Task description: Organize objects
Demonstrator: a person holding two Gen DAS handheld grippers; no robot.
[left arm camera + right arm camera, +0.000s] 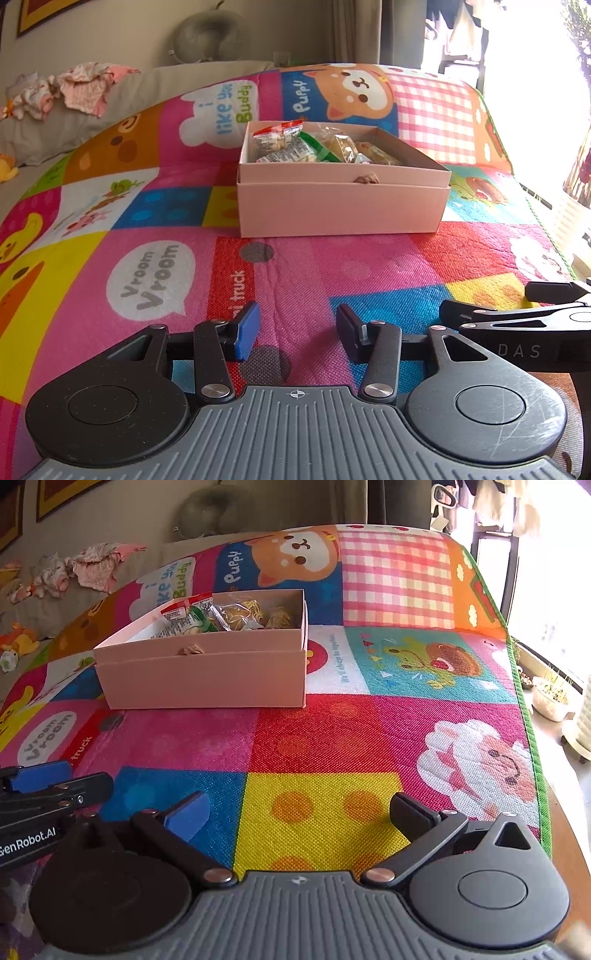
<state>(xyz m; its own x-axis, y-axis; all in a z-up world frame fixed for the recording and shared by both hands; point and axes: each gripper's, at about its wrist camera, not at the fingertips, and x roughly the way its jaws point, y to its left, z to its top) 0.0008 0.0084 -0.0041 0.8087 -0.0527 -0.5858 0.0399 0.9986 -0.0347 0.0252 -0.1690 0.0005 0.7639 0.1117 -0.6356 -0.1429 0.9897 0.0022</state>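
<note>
Showing plant pots (550, 698) only from right wrist

Pink cardboard box (340, 206): one
Colourful cartoon play mat (332, 266): one
Wrapped snack packets in the box (280, 142): several, exact count unclear

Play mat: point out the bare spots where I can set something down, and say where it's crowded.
Bare: the play mat between the pink box and both open grippers, plus the stretch right of the box. Crowded: inside the box, packed with wrapped snacks.
</note>
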